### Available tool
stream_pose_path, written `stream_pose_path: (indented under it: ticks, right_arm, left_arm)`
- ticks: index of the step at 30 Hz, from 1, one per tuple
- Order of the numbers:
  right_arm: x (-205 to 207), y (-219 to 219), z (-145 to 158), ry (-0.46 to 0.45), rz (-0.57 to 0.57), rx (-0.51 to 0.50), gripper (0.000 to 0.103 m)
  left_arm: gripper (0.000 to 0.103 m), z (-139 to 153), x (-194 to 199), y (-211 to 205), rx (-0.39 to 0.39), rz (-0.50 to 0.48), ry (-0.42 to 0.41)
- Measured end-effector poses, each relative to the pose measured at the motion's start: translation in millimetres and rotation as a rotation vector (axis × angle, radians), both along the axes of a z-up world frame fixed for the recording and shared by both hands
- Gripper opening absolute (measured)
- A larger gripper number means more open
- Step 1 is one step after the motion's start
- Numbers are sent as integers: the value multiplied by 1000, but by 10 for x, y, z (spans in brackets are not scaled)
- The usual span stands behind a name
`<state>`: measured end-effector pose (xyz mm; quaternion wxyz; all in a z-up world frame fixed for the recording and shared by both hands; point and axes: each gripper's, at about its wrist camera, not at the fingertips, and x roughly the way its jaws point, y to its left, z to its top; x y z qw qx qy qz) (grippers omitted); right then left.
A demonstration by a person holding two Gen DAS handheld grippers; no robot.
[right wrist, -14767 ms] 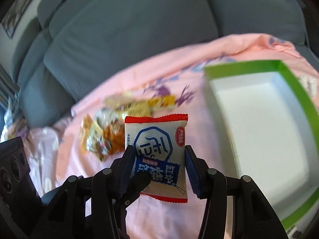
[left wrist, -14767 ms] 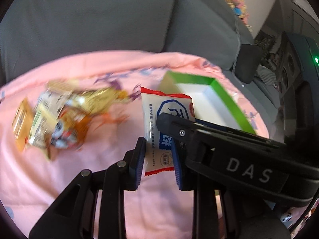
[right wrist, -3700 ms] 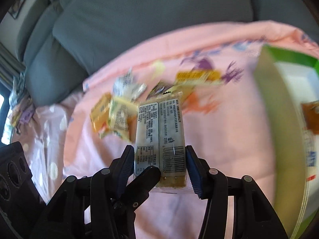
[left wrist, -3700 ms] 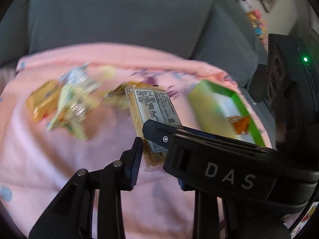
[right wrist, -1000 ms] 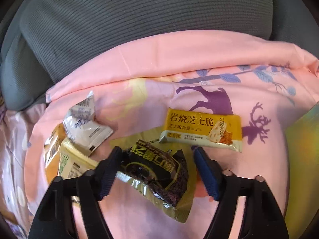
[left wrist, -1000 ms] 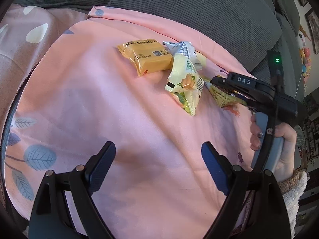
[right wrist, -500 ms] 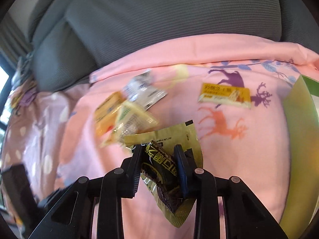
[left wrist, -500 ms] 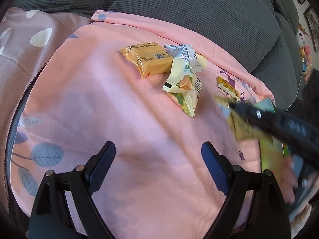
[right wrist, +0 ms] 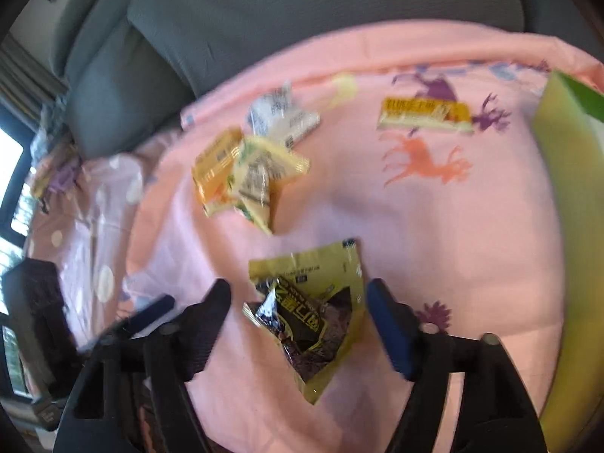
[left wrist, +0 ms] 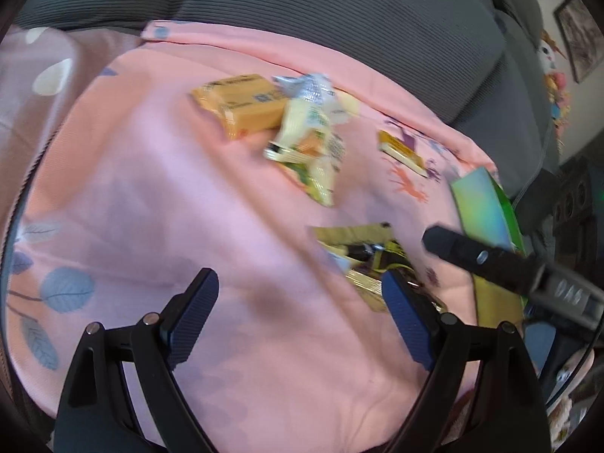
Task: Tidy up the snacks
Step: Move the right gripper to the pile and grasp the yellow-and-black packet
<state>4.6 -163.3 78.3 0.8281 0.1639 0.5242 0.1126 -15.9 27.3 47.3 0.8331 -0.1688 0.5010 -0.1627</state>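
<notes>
Yellow-and-black snack packet [right wrist: 307, 313] on pink deer-printed cloth [right wrist: 434, 234], green-rimmed box [right wrist: 577, 100].

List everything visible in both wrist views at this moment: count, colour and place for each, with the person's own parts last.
Black-and-yellow snack packet: one, on the pink cloth between the right gripper's opening jaws, untouched.
Orange packet: one, far left of the pile.
Silver-white packet: one, behind the pile.
Pale yellow packet: one, overlapping the orange one.
Yellow bar: one, alone by the deer print.
Green box: one, right edge; contents unseen.
Pink cloth: one, over a grey sofa.
Left gripper: black, blue pads, open, empty.
Right gripper: black, blue pads.
</notes>
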Motion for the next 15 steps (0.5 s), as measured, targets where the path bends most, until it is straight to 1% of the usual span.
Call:
stream_pose_path:
  ticks: [1,2,5,8,11,12,14,15]
  right_arm:
    - [-10,-37,14,-2,-7,13,76]
    - [-13,-68,12,2,-10,26,76]
    - [22,-112,-80,39,4,58,76]
    - [84,-85,-219,79,22,95,76]
    - [105,-13,-299,107,40,85,76]
    - [115,23,-321,110,53,76,76]
    - [129,52,-358,114,44,71,76]
    - [130,74,-378,118,37,51,69]
  left_arm:
    - [94,-5,-2,-40,-4,-12,2]
    - [95,-16,-3,-81,-9,-22,3]
    - [95,-63,4,-235,-12,-65,14]
    - [95,-115,26,-325,-10,-82,23]
    - [95,-190,66,-380,-41,-89,40]
    - [94,-202,73,-397,-44,-91,36]
    - [94,-190,76,-418,-40,-101,18]
    - [93,-194,85,-421,-47,-101,13]
